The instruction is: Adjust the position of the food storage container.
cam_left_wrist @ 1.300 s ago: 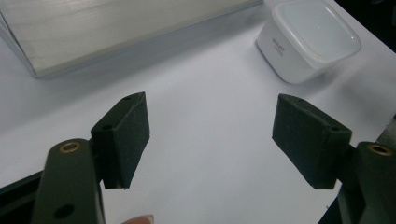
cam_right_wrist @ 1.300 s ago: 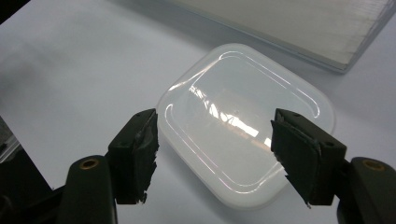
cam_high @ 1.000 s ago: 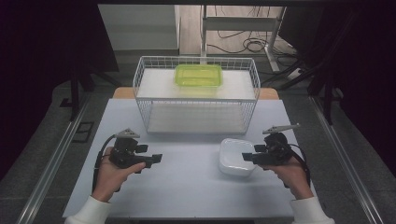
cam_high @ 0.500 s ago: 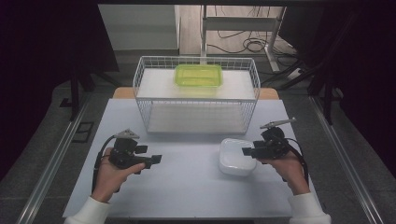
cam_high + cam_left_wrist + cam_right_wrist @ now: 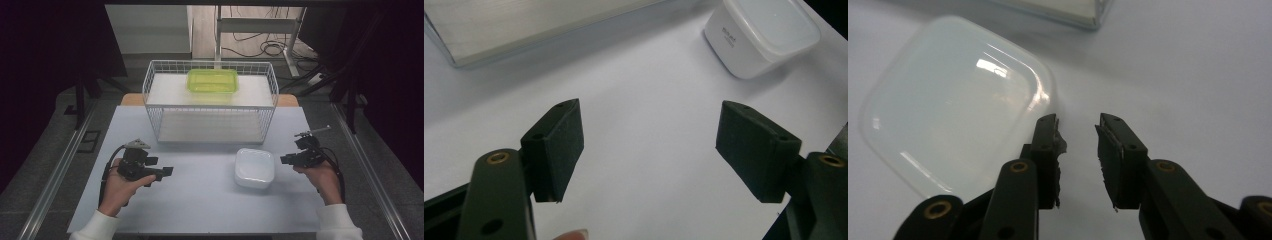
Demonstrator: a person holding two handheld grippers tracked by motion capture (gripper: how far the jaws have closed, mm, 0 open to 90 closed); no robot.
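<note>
Plainly, scene: a person sat at a white table [image 5: 200, 200] with a gripper in each hand.
White container: a lidded, rounded-square white container [image 5: 254, 167] sat on the table, in front of the wire basket [image 5: 210, 102] and apart from it; through the milky lid nothing inside could be made out.
Right gripper: the right gripper [image 5: 284, 160] hung just beside the container's right edge, pointing at it; its jaws had just been closing and stood narrow, with nothing between them and no pad on the box.
Why so held: the jaws sat off the container's corner [image 5: 955, 100], which read as lining up for a pinch on the lid's rim or a nudge, not a grip across the whole box.
Left gripper: the left gripper [image 5: 169, 171] rested low over bare table, well apart from the container, jaws wide and empty, likely waiting its turn.
Wire basket: it stood at the far side of the table, open-topped, with a green lidded box [image 5: 212, 80] lying at its far end.
Green box contents: could not be told.
</note>
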